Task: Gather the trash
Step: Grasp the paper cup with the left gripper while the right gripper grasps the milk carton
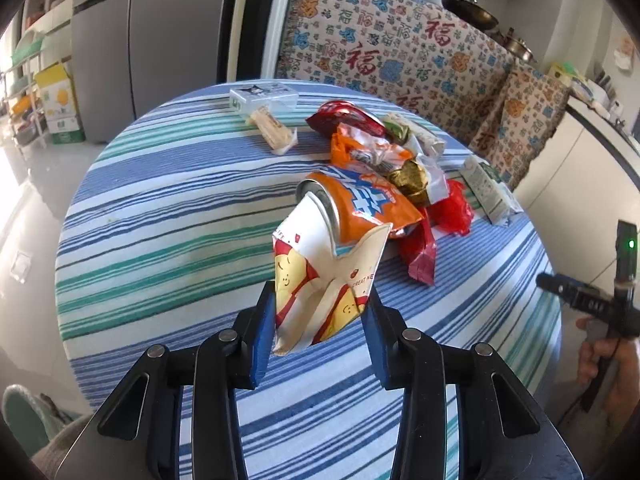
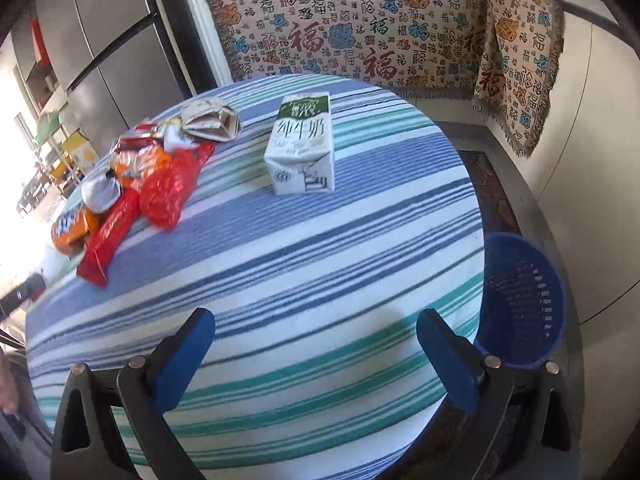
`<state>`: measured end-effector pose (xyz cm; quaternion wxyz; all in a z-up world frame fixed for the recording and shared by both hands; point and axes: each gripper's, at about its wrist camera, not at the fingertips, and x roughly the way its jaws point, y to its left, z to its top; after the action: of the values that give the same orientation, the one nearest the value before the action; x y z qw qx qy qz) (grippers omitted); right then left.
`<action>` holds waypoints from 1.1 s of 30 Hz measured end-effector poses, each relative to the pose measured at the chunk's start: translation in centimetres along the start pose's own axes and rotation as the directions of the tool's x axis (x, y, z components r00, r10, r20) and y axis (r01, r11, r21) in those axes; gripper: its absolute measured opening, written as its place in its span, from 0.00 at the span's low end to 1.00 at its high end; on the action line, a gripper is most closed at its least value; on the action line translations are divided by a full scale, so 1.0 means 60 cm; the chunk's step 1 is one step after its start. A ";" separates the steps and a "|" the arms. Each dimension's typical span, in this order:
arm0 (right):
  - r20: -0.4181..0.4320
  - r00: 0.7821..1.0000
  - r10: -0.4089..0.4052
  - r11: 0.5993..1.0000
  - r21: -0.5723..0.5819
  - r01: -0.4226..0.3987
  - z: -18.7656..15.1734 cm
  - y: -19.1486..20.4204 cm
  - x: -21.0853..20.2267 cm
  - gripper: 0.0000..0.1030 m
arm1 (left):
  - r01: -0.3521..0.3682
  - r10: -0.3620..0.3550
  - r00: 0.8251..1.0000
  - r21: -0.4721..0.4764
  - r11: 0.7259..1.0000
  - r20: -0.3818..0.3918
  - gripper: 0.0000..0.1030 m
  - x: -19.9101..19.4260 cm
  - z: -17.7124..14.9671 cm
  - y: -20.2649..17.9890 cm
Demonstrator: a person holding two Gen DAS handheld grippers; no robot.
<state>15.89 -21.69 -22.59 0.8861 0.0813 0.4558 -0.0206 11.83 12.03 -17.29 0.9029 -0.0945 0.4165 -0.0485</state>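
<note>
Left gripper [image 1: 320, 312]: clamped on crumpled paper cup [image 1: 324, 276], held above striped table [image 1: 160, 208]. Right gripper [image 2: 316, 344]: spread, empty. Wrapper pile [image 1: 384, 168], milk carton [image 2: 302, 148] remain; blue basket [image 2: 524, 300] beside table. Risk: limp cup slipping from pinch. Basket's interior partly hidden.

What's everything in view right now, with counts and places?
crumpled white paper wrapper with red and yellow cartoon print: 1, held above the table
pile of orange, red and gold snack wrappers: 1 pile, table middle
white and green milk carton: 1, lying apart from the pile
white rectangular box: 1, far edge
blue perforated plastic basket: 1, on the floor beside the table
blue, teal and white striped tablecloth: 1, covering the round table
left gripper: shut on the wrapper
right gripper: open, holding nothing
</note>
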 end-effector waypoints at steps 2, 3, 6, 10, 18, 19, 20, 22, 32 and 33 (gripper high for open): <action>0.017 1.000 0.011 1.000 -0.009 -0.010 0.042 -0.004 -0.004 0.95 | 0.009 -0.008 1.000 0.012 1.000 -0.012 0.36 0.003 -0.004 -0.008; 0.020 1.000 0.016 1.000 -0.011 -0.015 0.063 -0.006 -0.004 0.94 | 0.010 -0.010 1.000 0.018 1.000 -0.016 0.35 0.003 -0.007 -0.012; -0.007 1.000 0.004 0.999 -0.042 -0.004 0.131 -0.002 0.013 0.93 | 0.020 -0.020 1.000 0.020 1.000 -0.013 0.31 -0.005 -0.017 -0.022; -0.084 0.996 -0.030 0.991 -0.132 0.018 0.188 0.029 0.068 0.93 | 0.027 -0.027 1.000 -0.004 1.000 -0.006 0.28 -0.018 -0.030 -0.019; -0.207 0.978 -0.028 0.995 -0.103 0.007 0.216 0.038 0.147 0.48 | 0.025 -0.024 1.000 -0.057 0.998 0.004 0.25 -0.036 -0.050 -0.003; -0.191 0.981 -0.021 0.995 -0.095 0.003 0.214 0.034 0.137 0.48 | 0.026 -0.025 1.000 -0.065 0.998 0.009 0.24 -0.042 -0.052 -0.001; -0.176 0.984 -0.013 0.995 -0.096 -0.005 0.211 0.032 0.125 0.47 | 0.027 -0.026 1.000 -0.070 0.997 0.013 0.23 -0.046 -0.053 -0.001; -0.162 0.987 0.021 0.995 -0.089 -0.036 0.204 0.027 0.100 0.47 | 0.029 -0.028 0.999 -0.076 0.997 0.017 0.23 -0.052 -0.056 -0.003; -0.140 0.974 0.179 0.979 -0.073 -0.191 0.118 -0.017 0.001 0.47 | 0.121 -0.120 0.992 -0.017 0.992 0.038 0.23 -0.071 -0.028 -0.090; -0.136 0.972 0.190 0.978 -0.063 -0.200 0.112 -0.024 -0.004 0.47 | 0.133 -0.132 0.991 -0.009 0.991 0.037 0.23 -0.069 -0.024 -0.102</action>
<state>20.97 -24.19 -18.72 0.8548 0.0928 0.5026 0.0895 7.96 6.53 -13.81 0.9045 -0.1279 0.3933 -0.1042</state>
